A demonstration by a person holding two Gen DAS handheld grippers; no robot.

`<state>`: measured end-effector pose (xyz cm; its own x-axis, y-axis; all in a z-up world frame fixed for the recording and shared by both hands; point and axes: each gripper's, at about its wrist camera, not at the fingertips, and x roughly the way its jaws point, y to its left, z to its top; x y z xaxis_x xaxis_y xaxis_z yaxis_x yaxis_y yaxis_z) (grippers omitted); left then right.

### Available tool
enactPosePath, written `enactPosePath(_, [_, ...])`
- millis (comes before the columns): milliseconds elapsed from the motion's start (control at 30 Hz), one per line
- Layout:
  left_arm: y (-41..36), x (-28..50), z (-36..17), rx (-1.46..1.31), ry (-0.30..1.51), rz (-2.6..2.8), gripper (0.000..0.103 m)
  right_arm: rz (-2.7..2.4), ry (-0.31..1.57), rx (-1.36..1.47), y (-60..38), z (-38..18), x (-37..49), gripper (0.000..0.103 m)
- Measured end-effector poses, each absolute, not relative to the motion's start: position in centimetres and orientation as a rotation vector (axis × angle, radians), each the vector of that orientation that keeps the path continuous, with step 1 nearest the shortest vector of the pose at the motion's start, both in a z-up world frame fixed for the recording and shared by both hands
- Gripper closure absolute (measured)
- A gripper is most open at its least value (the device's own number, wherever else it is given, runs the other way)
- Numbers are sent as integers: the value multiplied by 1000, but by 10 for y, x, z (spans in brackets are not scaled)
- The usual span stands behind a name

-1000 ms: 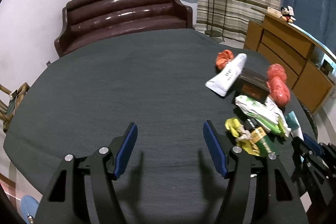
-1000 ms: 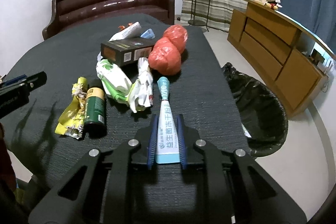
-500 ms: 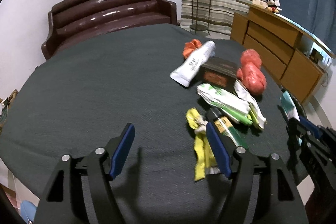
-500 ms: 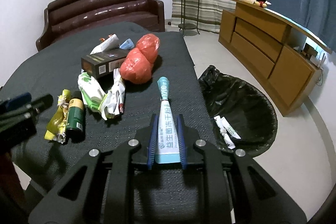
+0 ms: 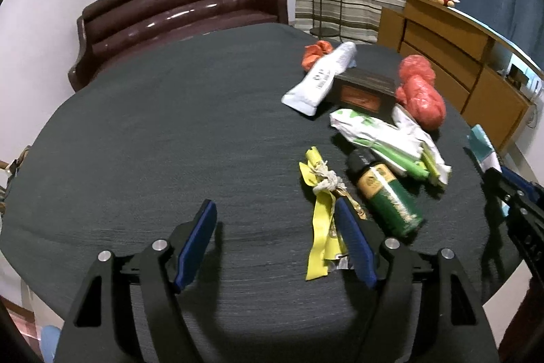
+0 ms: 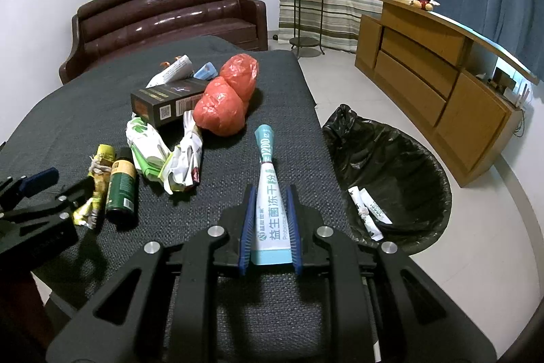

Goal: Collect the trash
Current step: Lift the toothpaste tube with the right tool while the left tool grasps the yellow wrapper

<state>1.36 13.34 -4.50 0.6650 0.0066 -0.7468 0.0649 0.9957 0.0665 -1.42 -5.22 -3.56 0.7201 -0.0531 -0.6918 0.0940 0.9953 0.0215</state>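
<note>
**A:** Your left gripper point(image 5: 277, 242) hangs over the dark table point(image 5: 170, 125), jaws spread with nothing pressed between them. The yellow wrapper point(image 5: 321, 216) lies just inside your right pad, at about one o'clock from the gap's middle. Its long axis runs twelve to six, nearly parallel with the fingers, so shift slightly toward three o'clock before you pinch.

**B:** And the other hand?

**A:** Your right gripper point(image 6: 270, 227) is pinching the teal sachet point(image 6: 270, 193), which points to twelve o'clock. The black trash bag point(image 6: 408, 165) sits on the floor at two o'clock, off the table edge. The left is the nearer one to the wrapper.

**B:** What changed?

**A:** A second ago the wrapper sat beyond your right finger, outside the gap; now it's partly within, and the jaws have widened. The right grip is unchanged, with more of the bag in view.
</note>
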Motion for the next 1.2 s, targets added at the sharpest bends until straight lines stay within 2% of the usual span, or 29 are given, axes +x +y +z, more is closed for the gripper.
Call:
enactPosePath(300, [133,11,-33,63,819,-55,32,-82,762,58,-52,-36,-14,85])
enactPosePath(633, [138,19,-51,55,886,-69,32,-82,758,61,-52,-38,-15,85])
enactPosePath(700, [146,20,-53,48,893,-61,37,-82,759,61,-51,-38,-14,85])
enactPosePath(967, [143,26,-48,65,854,-94,38,-81,769,61,-52,-42,-14,85])
enactPosePath(1133, [138,32,-53,90,851,-120,52,-81,773,66,-52,-43,-14,85])
enactPosePath(1200, [135,30,-53,105,839,-136,61,-81,772,67,-52,-44,-14,85])
